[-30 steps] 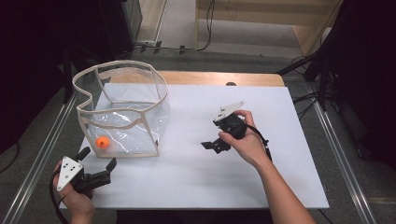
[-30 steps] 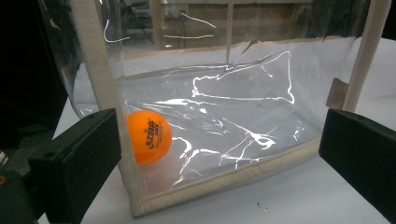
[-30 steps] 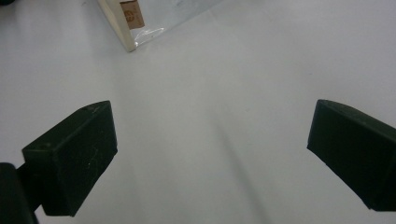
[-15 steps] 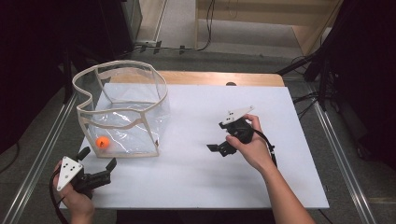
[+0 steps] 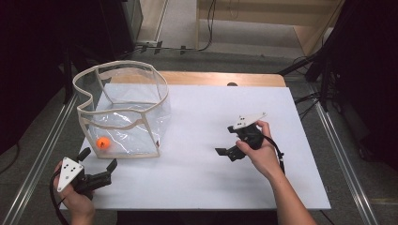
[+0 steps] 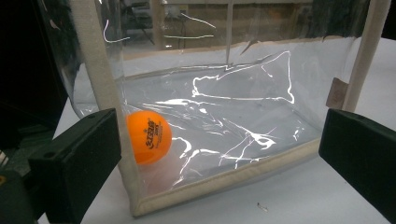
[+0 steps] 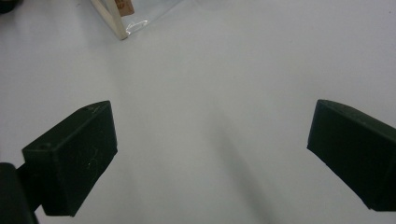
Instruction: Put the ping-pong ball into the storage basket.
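A clear plastic bag [image 5: 141, 101] with cream trim stands open at the left of the white table [image 5: 197, 187]. An orange ping-pong ball [image 5: 102, 142] lies inside it by the near left corner. My left gripper [image 5: 98, 159] is open just in front of that corner, touching nothing. In the left gripper view the ball [image 6: 148, 136] shows through the bag's wall [image 6: 243, 116], between the spread jaws of the left gripper [image 6: 219, 163]. My right gripper [image 5: 227, 140] hovers open over bare table to the right of the bag, and the right gripper [image 7: 210, 158] holds nothing.
The table's wooden far edge [image 5: 211, 78] and metal side rails [image 5: 338, 154] border the white sheet. A bottom corner of the bag [image 7: 112, 18] shows at the top left of the right gripper view. Cables lie on the floor behind the table.
My right gripper has drifted to the right and slightly nearer the person, away from the bag, staying open. The left gripper, the bag and the ball have not moved.
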Action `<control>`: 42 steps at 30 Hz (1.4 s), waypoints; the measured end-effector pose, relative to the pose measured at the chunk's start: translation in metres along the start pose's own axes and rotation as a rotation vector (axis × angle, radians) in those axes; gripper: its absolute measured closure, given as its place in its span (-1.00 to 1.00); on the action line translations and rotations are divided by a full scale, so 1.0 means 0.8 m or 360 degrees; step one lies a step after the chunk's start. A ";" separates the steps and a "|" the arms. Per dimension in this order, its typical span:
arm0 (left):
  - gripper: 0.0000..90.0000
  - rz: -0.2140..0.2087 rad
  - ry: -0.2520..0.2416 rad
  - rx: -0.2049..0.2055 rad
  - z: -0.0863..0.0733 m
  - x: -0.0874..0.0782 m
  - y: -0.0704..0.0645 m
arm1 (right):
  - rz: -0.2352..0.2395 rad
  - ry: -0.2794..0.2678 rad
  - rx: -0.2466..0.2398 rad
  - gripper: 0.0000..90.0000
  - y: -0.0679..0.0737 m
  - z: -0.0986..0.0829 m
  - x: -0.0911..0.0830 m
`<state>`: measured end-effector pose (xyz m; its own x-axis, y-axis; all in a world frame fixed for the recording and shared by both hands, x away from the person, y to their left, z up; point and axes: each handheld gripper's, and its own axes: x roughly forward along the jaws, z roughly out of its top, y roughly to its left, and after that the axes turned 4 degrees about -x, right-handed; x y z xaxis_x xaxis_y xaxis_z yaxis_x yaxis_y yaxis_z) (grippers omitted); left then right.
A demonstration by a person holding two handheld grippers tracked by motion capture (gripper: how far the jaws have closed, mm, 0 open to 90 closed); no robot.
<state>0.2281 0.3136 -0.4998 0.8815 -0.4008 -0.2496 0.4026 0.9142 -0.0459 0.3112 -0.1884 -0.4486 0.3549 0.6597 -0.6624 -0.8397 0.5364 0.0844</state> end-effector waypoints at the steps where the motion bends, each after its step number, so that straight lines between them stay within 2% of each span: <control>1: -1.00 0.0001 -0.0001 -0.0001 0.000 0.000 0.000 | -0.0006 -0.0012 0.0012 -1.00 0.000 -0.003 -0.002; 11: -1.00 -0.0004 0.0003 0.0015 0.000 0.000 -0.001 | -0.0046 -0.0085 0.0067 -1.00 -0.001 -0.032 -0.018; 42: -1.00 -0.0001 0.0006 0.0026 0.000 0.001 -0.002 | -0.0184 -0.0190 0.0201 -1.00 -0.004 -0.105 -0.059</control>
<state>0.2277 0.3119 -0.4999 0.8802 -0.4013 -0.2533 0.4074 0.9128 -0.0305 0.2625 -0.2654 -0.4802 0.4983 0.6435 -0.5811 -0.7351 0.6689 0.1104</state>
